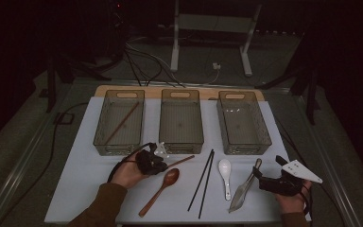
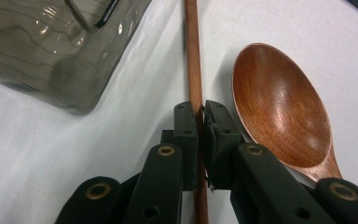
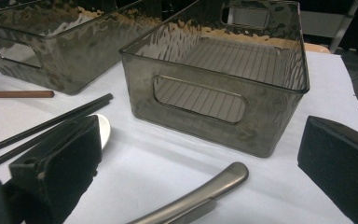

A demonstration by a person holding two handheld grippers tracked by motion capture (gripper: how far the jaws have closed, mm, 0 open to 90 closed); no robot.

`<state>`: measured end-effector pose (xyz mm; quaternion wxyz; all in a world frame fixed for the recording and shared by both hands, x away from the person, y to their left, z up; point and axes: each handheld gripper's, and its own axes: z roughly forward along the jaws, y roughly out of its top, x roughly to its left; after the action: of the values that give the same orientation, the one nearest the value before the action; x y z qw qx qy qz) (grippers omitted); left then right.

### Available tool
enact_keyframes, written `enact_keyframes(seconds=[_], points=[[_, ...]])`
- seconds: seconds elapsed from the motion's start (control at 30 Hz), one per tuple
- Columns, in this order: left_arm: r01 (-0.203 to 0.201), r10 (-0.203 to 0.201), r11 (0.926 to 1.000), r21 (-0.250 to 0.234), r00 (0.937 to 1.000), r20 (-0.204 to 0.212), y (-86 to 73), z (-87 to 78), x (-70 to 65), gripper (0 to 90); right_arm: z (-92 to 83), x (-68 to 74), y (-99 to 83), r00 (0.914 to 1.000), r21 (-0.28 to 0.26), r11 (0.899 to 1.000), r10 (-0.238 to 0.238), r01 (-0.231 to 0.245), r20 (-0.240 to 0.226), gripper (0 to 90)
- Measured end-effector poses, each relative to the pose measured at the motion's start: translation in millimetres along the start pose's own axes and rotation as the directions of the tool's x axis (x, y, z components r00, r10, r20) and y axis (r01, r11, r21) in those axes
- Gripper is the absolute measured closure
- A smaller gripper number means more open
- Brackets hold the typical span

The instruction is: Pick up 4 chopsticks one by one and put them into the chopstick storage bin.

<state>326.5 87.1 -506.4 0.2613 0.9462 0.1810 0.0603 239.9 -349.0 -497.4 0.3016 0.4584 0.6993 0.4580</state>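
Note:
My left gripper (image 1: 159, 163) (image 2: 200, 112) is shut on a brown wooden chopstick (image 1: 182, 161) (image 2: 193, 56) that lies on the white mat just in front of the middle bin (image 1: 181, 142). Right beside it rests a wooden spoon (image 1: 163, 185) (image 2: 279, 107). At the right front my right gripper (image 1: 260, 177) (image 3: 200, 140) stands open, its jaws on either side of the handle of a metal spoon (image 1: 245, 189) (image 3: 205, 191) without touching it. In the left bin (image 1: 99, 137) a second brown chopstick (image 1: 123, 122) lies slanted.
Three smoky clear bins stand in a row at the back, the right bin (image 1: 243, 146) (image 3: 214, 98) empty. Two black chopsticks (image 1: 203, 182) (image 3: 51, 122) and a white ceramic spoon (image 1: 225, 172) (image 3: 103, 128) lie mid-mat. The mat's front edge (image 1: 170, 220) is near.

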Motion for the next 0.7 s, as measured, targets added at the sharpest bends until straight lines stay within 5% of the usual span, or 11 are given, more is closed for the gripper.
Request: enact_keyframes(seconds=[0.7], points=[[0.024,-0.028,0.9962,-0.084,0.9987,-0.043,-17.8,-43.7,-3.3,86.1,0.4,0.5,-0.3,1.0000,0.004,1.000,-0.003,0.003,0.000,0.0]])
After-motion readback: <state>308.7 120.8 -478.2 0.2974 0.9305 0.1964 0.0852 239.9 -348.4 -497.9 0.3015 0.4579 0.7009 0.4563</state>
